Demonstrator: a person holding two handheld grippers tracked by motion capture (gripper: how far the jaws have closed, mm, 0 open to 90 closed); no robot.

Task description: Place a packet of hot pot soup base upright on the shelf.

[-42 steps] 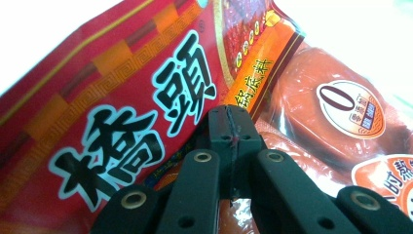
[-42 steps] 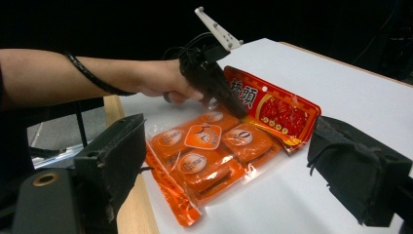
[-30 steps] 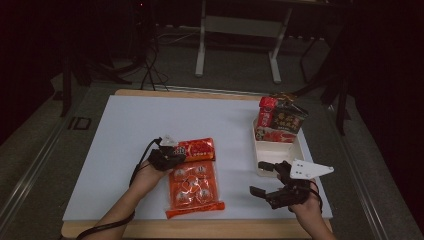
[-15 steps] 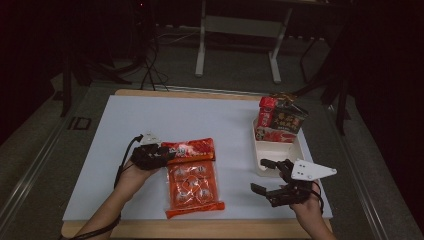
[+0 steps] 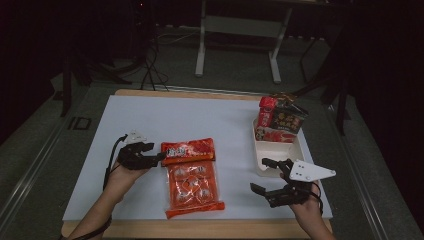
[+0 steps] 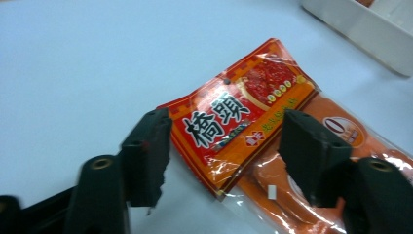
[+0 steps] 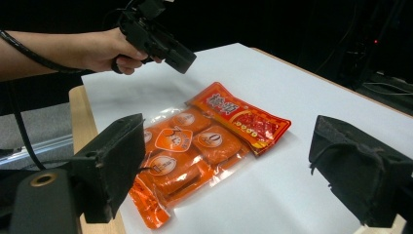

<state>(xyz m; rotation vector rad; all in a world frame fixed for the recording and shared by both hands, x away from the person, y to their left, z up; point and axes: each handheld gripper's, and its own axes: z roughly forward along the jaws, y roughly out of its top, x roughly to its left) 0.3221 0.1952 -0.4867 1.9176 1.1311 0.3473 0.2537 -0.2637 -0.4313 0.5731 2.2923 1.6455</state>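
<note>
White desk (image 5: 200, 120). Left gripper (image 5: 159, 158) fingers spread around red sachet (image 5: 188, 151) corner; right gripper (image 5: 264, 175) spread, idle. Risk: thin film slips, or clear pack (image 5: 192, 187) underneath drags along.

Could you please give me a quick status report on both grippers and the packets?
Left gripper open, at the red sauce packet. Right gripper open, idle by white tray. Packet overlaps orange snack bag.

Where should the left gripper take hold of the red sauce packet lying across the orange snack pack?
Probably by its near short edge: the red sauce packet lies flat, that end overhangs the orange snack pack, and the open left gripper already faces it, so come in low along the table.
</note>
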